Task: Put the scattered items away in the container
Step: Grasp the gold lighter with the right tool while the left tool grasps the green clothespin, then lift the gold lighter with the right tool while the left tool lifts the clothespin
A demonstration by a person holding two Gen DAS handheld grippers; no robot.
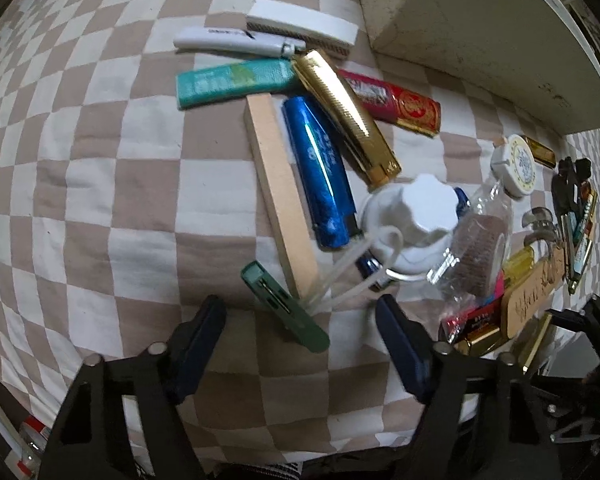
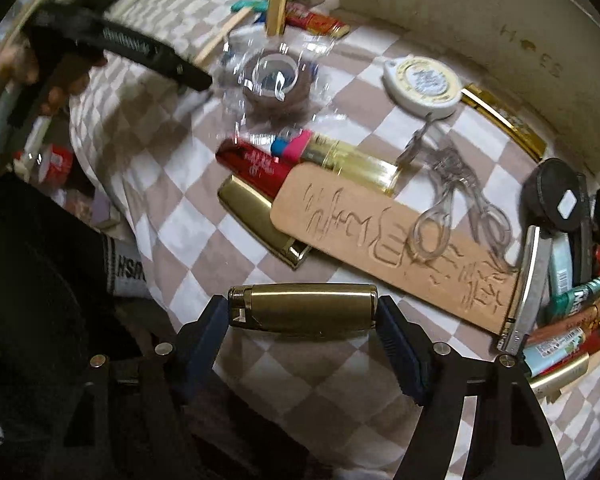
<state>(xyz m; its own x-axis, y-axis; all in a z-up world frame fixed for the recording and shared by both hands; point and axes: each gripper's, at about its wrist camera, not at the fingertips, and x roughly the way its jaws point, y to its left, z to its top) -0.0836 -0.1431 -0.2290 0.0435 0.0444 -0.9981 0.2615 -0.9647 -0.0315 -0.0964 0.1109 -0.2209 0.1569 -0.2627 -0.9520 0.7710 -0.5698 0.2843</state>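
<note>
1. Right gripper is clamped end to end on a brass-coloured lighter, held clear above the checked cloth. We read this as one item picked and not yet dropped off.
2. Left gripper hangs half open over a green clip-like piece; its pads don't touch it, so nothing is held there.
3. Container: we take the beige box at the far edge to be it. Only its scuffed outer wall shows, so we can't tell what is inside.
4. Most of the job is left, since the cloth is crowded.
5. Materials on the left: glossy blue lighter, ribbed gold lighter, plain wooden stick, and a white lobed plastic cap.
6. On the right: engraved flat wooden tag, clear-handled eyelash curler, crinkly clear wrap around a brown roll.
</note>
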